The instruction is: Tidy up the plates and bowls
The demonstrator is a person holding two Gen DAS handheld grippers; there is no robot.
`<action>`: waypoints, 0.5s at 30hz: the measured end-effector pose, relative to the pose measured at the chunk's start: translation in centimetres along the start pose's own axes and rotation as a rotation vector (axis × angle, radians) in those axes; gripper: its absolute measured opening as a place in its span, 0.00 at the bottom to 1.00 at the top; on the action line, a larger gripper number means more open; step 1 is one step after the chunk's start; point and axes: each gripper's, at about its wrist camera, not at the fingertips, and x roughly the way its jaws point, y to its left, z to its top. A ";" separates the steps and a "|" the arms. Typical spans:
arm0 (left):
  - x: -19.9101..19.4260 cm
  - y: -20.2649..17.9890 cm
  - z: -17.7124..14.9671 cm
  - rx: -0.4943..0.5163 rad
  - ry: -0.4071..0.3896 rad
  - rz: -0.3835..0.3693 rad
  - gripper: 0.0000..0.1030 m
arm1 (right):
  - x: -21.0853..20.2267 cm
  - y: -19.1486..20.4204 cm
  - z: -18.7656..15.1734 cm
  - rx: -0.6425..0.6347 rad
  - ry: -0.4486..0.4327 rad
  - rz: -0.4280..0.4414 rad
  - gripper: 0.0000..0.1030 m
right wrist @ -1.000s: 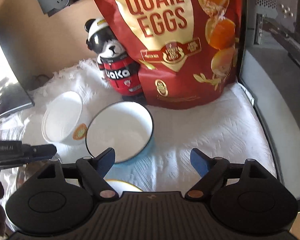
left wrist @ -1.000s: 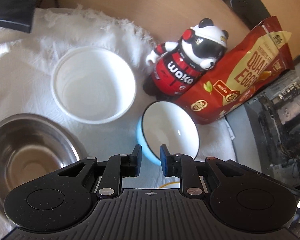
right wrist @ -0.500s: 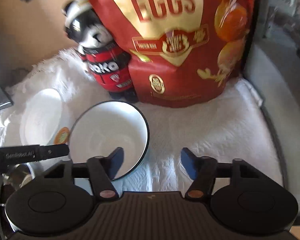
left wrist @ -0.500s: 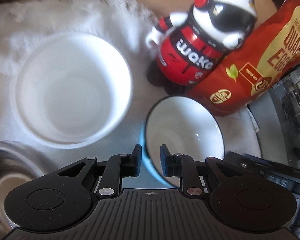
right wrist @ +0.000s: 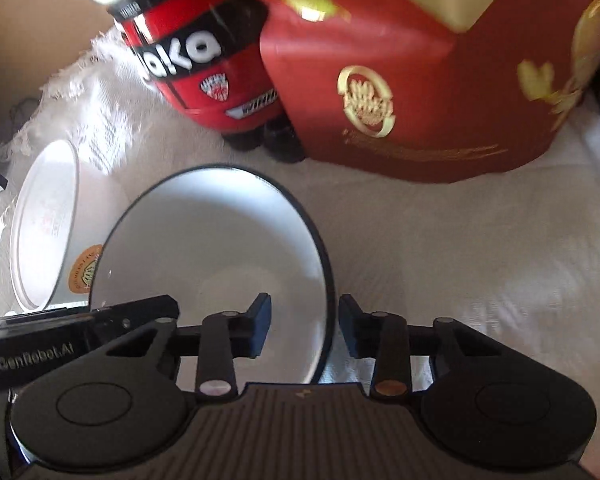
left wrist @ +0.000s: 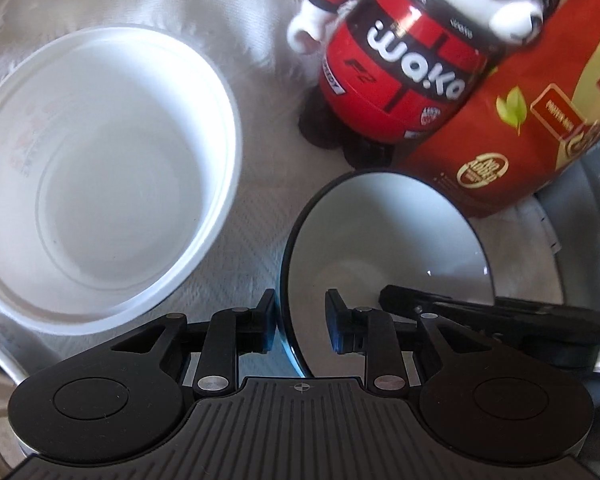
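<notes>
Blue-walled bowl (right wrist: pixel 216 248): my right hand-held gripper (right wrist: pixel 300 322) and left hand-held gripper (left wrist: pixel 300 320), jaws apart, straddle its rim; uneven closing could tip it toward twelve o'clock.

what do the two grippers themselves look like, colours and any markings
Both are matte black plastic. The left gripper and right gripper each have a ribbed central body, two rounded lobes with circular discs, linkage arms with silver or copper-toned pivot pins, and blue pads on the fingertips. The left gripper's side reads "GenRobot.AI" in the right wrist view. No cables visible.
</notes>
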 end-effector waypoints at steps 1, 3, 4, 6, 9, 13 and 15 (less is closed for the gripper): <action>0.2 -0.1 0.0 0.006 0.003 0.008 0.27 | 0.1 0.0 0.0 0.000 -0.003 0.005 0.33; 0.1 -0.3 -0.1 0.012 0.011 0.017 0.27 | -0.1 0.2 -0.1 -0.011 -0.002 0.024 0.33; 0.0 -0.4 -0.1 0.011 0.027 0.015 0.27 | -0.3 0.2 -0.1 -0.012 0.001 0.026 0.33; -0.1 -0.7 -0.4 0.014 0.061 0.003 0.27 | -0.9 0.0 -0.4 -0.005 0.006 0.029 0.33; 0.3 -1.0 -0.8 0.024 0.077 -0.020 0.26 | -1.8 -0.7 -0.8 0.013 0.009 0.047 0.33; 0.9 -1.1 -0.3 0.023 0.076 -0.021 0.26 | -2.3 -2.0 -0.9 0.030 0.006 0.074 0.33; 1.5 -1.2 -0.2 0.040 0.095 -0.023 0.26 | -2.2 -2.1 -0.8 0.027 0.005 0.079 0.34</action>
